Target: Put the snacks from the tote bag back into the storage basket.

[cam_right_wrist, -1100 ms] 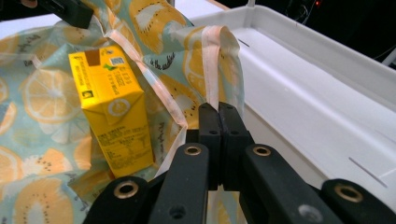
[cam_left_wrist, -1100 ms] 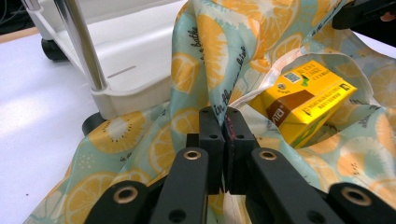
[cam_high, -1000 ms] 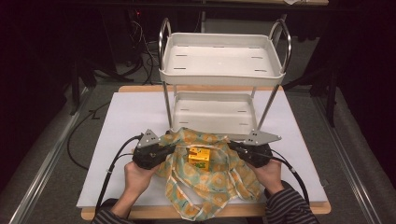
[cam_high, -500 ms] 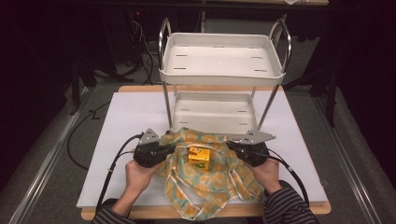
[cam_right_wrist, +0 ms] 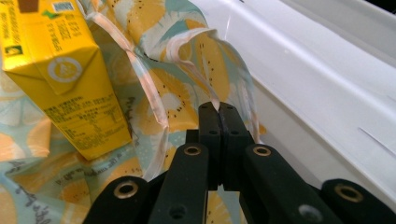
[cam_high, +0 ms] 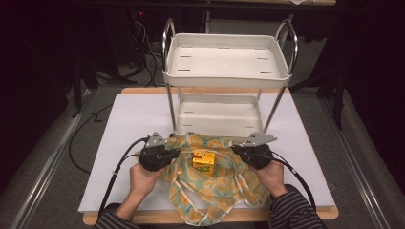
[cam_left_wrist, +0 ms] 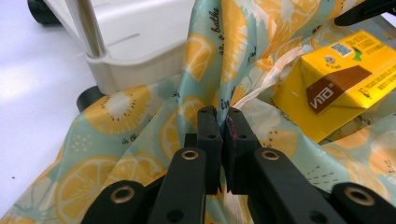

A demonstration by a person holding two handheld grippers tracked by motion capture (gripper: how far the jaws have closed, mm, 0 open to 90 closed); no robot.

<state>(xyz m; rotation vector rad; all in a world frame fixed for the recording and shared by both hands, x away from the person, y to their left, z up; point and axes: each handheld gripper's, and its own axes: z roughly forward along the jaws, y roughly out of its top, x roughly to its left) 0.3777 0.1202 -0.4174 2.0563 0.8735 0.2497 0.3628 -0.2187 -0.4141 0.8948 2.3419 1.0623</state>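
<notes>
A lemon-print cloth bag [cam_high: 217, 183] lies on the white board in front of the cart, with a yellow drink carton [cam_high: 203, 161] standing on it. My left gripper [cam_high: 175, 151] is shut on the bag's left edge; its jaws pinch a fold of the fabric [cam_left_wrist: 205, 70] in the left gripper view [cam_left_wrist: 224, 119], the carton [cam_left_wrist: 345, 79] just beyond. My right gripper [cam_high: 235, 149] is shut on the bag's right rim [cam_right_wrist: 210, 60], its jaws pressed together on the cloth [cam_right_wrist: 218, 109]. The carton [cam_right_wrist: 60, 70] stands to the upper left in the right gripper view.
A white two-shelf cart [cam_high: 227, 71] with metal posts stands right behind the bag; its lower shelf [cam_high: 219, 117] is just beyond both grippers. The white board [cam_high: 129, 124] has free room left and right. Cables [cam_high: 119, 164] trail from each gripper.
Both grippers have drawn slightly nearer the person with the bag's edges still pinched. The carton and cart stay put.
</notes>
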